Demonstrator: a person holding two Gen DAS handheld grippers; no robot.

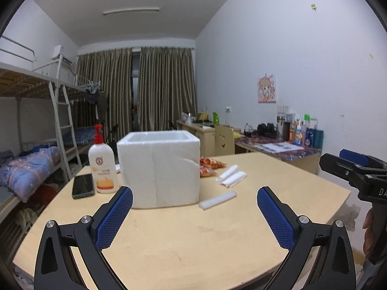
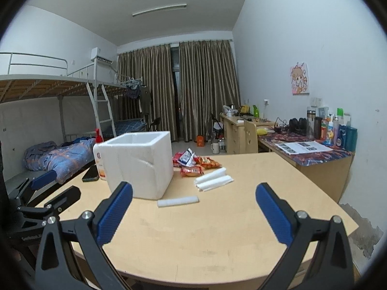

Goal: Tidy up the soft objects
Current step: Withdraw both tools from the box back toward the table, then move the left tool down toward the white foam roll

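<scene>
A white foam box (image 1: 160, 169) (image 2: 139, 163) stands open-topped on the light wooden table (image 1: 193, 241) (image 2: 217, 229). To its right lie a single white foam roll (image 1: 217, 200) (image 2: 178, 201), a pair of white foam rolls (image 1: 231, 176) (image 2: 213, 179), and red-orange snack packets (image 1: 209, 166) (image 2: 193, 164). My left gripper (image 1: 194, 215) hovers open above the near table, in front of the box. My right gripper (image 2: 193, 213) is open too, facing the single roll from a short distance. Both are empty. Each gripper shows at the edge of the other's view.
A lotion pump bottle (image 1: 102, 164) and a dark phone (image 1: 83, 185) sit left of the box. Bunk beds (image 1: 31, 130) line the left wall. Cluttered desks (image 2: 312, 149) and a wooden chair (image 1: 224, 140) stand along the right wall. Curtains hang at the back.
</scene>
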